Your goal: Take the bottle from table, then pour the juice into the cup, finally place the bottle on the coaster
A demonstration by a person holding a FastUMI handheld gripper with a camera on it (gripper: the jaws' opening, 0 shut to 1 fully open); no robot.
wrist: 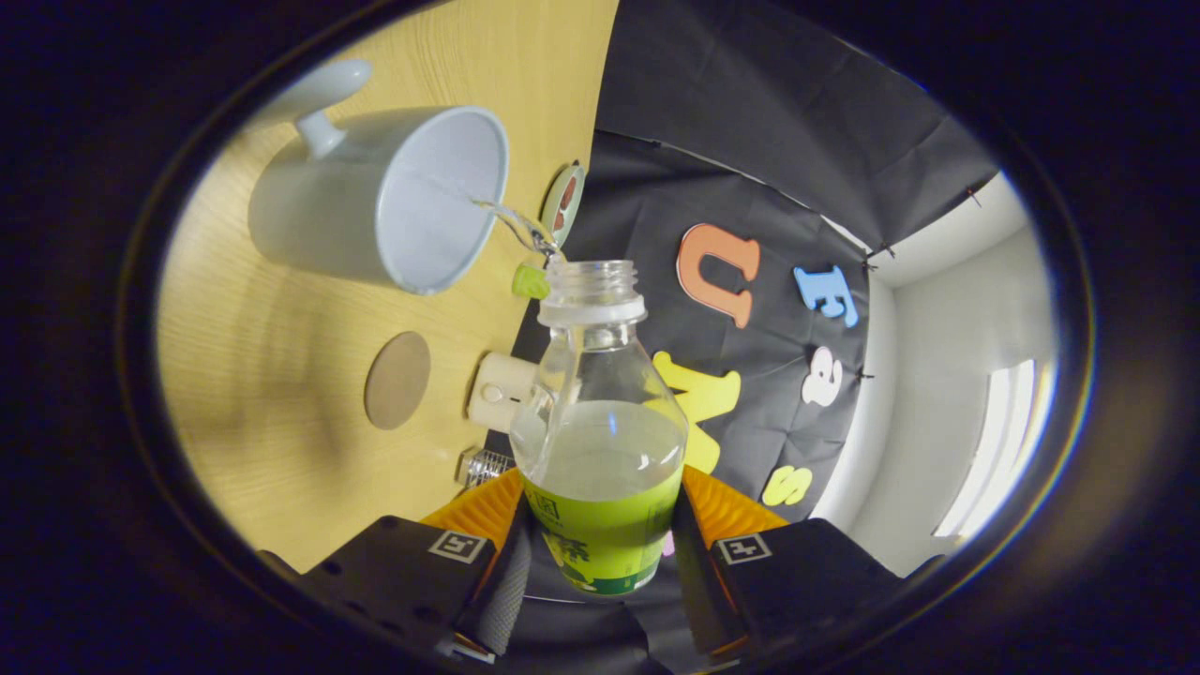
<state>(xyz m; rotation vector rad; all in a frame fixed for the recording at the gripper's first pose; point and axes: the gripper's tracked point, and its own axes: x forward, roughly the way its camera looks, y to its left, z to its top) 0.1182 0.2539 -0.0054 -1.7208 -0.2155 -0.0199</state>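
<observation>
Gripping the bottle [600,441], tongs [600,553] tilt it, juice [516,223] streaming into cup [375,202]

The camera rides on the gripper [600,525] and looks forward along its two fingers, which press the bottle [600,441] from both sides very close to the lens. The whole view is rolled hard sideways: the wooden table [281,450] stands like a wall on one side, the booth's black cloth on the other. The cup [375,202] and coaster [397,380] lie beyond the fingers, still near.
</observation>
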